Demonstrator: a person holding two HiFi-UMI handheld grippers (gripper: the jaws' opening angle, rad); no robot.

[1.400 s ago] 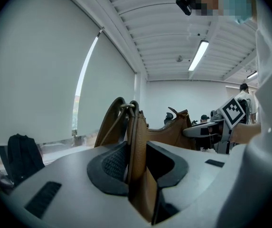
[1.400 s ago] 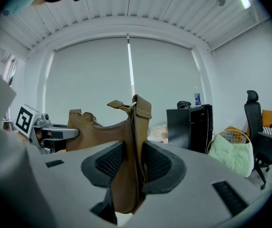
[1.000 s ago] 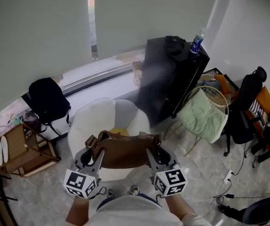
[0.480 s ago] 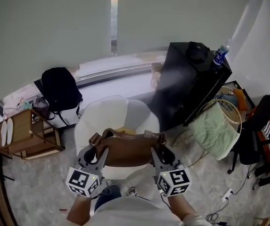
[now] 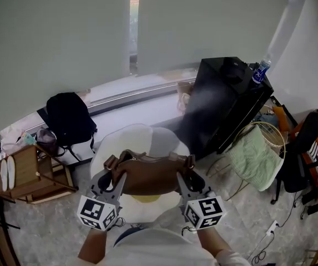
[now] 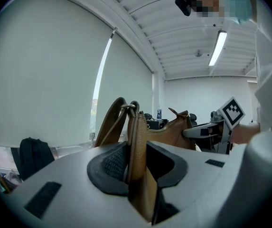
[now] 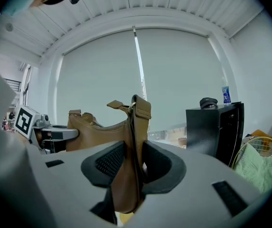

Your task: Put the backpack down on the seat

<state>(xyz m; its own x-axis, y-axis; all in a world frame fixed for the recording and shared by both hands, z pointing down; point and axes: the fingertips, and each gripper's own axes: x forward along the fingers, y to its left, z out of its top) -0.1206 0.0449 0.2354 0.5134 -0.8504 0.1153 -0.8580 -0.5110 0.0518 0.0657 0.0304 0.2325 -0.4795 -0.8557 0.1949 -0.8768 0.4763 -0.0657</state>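
The brown backpack (image 5: 147, 174) hangs stretched between the two grippers, right over the seat (image 5: 126, 140). Whether its underside touches the seat cannot be told.

The left gripper (image 5: 112, 177) has its fingers closed partway on the strap tab at the backpack's left end, with the leather pinched flat between the black pads. The right gripper (image 5: 185, 176) clamps the strap tab at the right end the same way, its fingers a little wider apart.

Below the fingers lies the round white chair. Its curved back rim sits just beyond the fingertips, and a yellow cushion (image 5: 146, 198) shows under the backpack's near edge.

Beyond and to the right of the right fingers, a black cabinet (image 5: 225, 107) stands close against the chair's edge, with a bottle (image 5: 261, 71) on top. Further right, a green cloth (image 5: 253, 157) is draped over a wire frame.

Beyond and to the left of the left fingers, a black bag (image 5: 67, 118) leans below the window. A wooden rack (image 5: 28, 170) stands well to the left, with bare floor (image 5: 53, 226) between it and the chair.
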